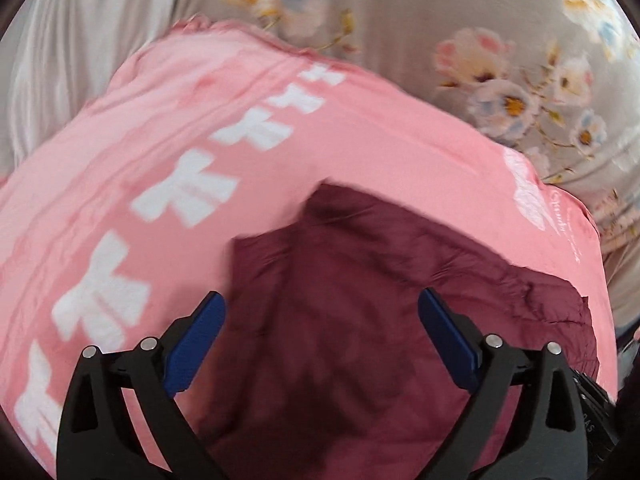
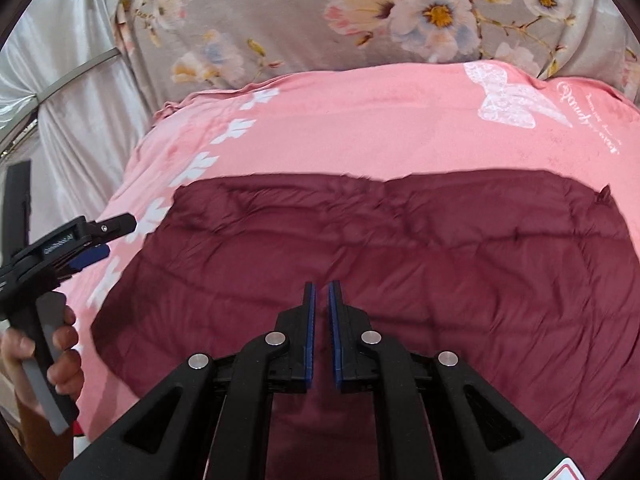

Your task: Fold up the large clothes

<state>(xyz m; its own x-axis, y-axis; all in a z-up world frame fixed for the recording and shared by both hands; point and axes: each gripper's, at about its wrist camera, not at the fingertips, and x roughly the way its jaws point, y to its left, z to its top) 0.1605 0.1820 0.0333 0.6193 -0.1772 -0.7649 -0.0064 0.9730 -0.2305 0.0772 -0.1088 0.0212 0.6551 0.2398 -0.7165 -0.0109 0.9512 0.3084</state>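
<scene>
A dark maroon quilted garment (image 2: 440, 248) lies spread flat on a pink cloth (image 2: 360, 120) printed with white bows. In the left wrist view the maroon garment (image 1: 380, 248) shows a folded corner on the pink cloth (image 1: 160, 140). My left gripper (image 1: 320, 296) hovers over it, open wide, with nothing between its blue pads. My right gripper (image 2: 322, 286) is over the garment's near middle with its fingers drawn almost together, and I see nothing pinched between them. The left gripper (image 2: 100, 248) also shows at the garment's left edge, held by a hand (image 2: 64, 360).
The pink cloth lies on a bed covered by a grey floral sheet (image 2: 280, 12), which extends beyond its far edge. Shiny pale grey fabric (image 2: 72, 120) hangs at the left side. A dark upright object (image 2: 18, 200) stands at the far left.
</scene>
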